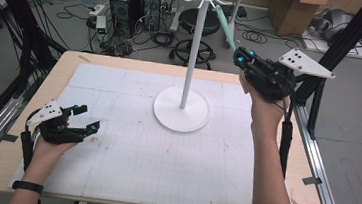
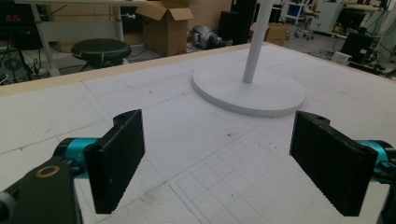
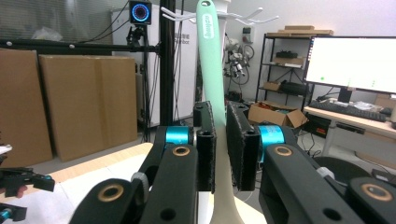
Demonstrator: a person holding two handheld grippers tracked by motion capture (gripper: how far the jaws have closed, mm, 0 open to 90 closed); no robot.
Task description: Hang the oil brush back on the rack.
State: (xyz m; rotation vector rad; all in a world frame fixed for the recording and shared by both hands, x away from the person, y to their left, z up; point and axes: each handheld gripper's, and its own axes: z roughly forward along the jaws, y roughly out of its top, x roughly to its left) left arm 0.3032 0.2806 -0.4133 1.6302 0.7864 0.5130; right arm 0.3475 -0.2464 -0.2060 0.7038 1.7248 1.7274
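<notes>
We grip the mint-green utensil (image 3: 211, 70) between the closed pads of our right gripper (image 1: 239, 57), its upper end up among the hooks of the white stand (image 1: 191, 63). Well left of the stand's base, our left gripper (image 1: 87, 118) rests wide open and empty.

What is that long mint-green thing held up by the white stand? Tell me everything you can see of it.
The mint-green utensil is a long, slim handle, seemingly plastic, smooth and pale, with faint lettering near its rounded top end. It stands nearly upright, tilted, its top at the hooks of the white stand. Lower down it fades to a cream-coloured part. The right gripper is shut on it, black pads pressing both sides. Its lower end is hidden, so its working end cannot be told.
</notes>
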